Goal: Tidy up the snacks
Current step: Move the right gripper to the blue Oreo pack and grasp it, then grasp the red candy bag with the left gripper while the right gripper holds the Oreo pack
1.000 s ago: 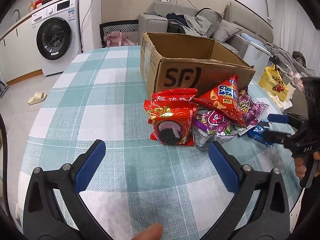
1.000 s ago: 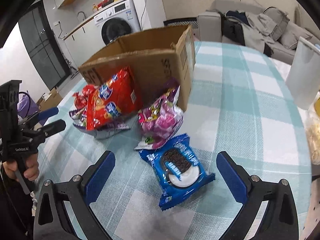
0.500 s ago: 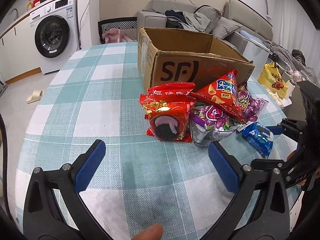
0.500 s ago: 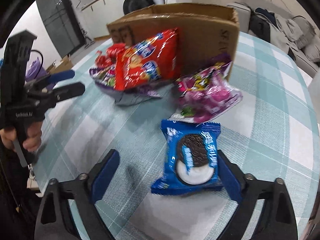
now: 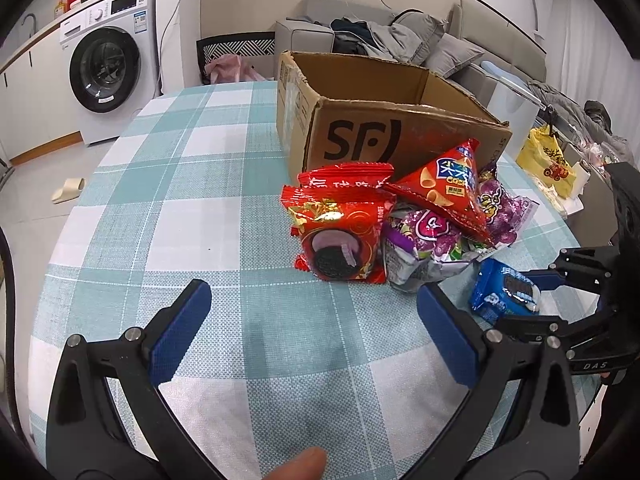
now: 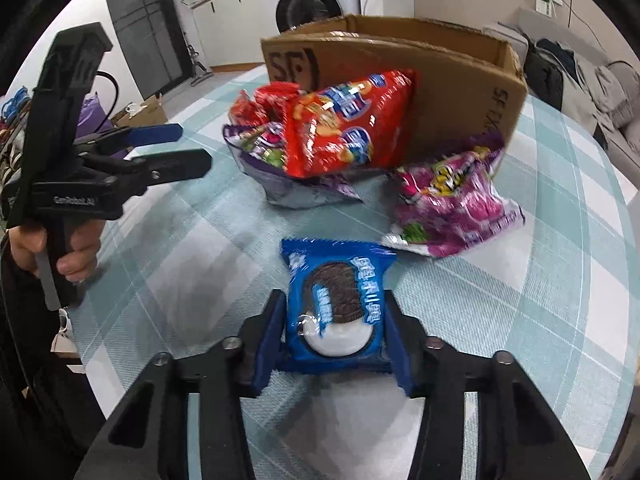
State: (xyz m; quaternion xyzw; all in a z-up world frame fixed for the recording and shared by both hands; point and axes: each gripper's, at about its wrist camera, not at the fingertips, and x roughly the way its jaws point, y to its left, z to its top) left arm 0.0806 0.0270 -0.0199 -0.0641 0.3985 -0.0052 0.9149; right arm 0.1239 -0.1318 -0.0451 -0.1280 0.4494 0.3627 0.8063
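An open cardboard box (image 5: 400,128) marked SF stands on the checked table (image 5: 168,208); it also shows in the right wrist view (image 6: 440,76). Snack packs lie against its front: a red cookie pack (image 5: 340,236), a red triangular chip bag (image 5: 448,188), purple candy bags (image 5: 432,240). My right gripper (image 6: 334,334) is shut on a blue cookie pack (image 6: 340,300), which rests on the table; the pack also shows in the left wrist view (image 5: 504,292). My left gripper (image 5: 312,328) is open and empty, short of the red cookie pack.
A washing machine (image 5: 108,64) stands far left, a sofa with clothes (image 5: 400,40) behind the box. A yellow bag (image 5: 548,160) lies beyond the table's right edge. Bare tablecloth spreads left of the box.
My right gripper moved forward around the blue cookie pack and closed on it. My left gripper stayed open and drifted slightly toward the snack pile.
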